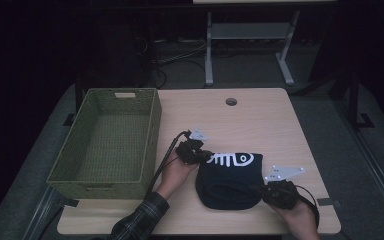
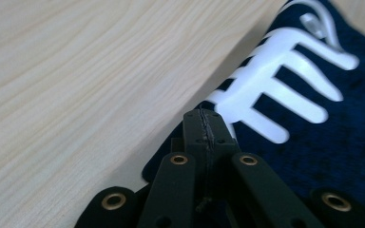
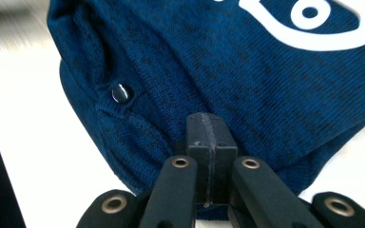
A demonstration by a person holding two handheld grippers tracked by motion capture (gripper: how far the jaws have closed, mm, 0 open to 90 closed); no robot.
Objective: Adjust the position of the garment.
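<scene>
Jaws clenched, we set both grippers (image 1: 206, 157) (image 1: 262, 191) at opposite corners of the folded navy knit garment (image 1: 230, 182), left of which stood the green woven basket (image 1: 147, 150).

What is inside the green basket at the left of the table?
Nothing can be seen inside the green basket: its woven floor is bare. The near wall covers a strip of the floor behind it, so that part cannot be checked.

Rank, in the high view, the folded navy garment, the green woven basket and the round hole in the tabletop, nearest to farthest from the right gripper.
1. Folded navy garment: right at the right gripper tips.
2. Round hole in the tabletop: toward the far edge.
3. Green woven basket: across at the left.
</scene>
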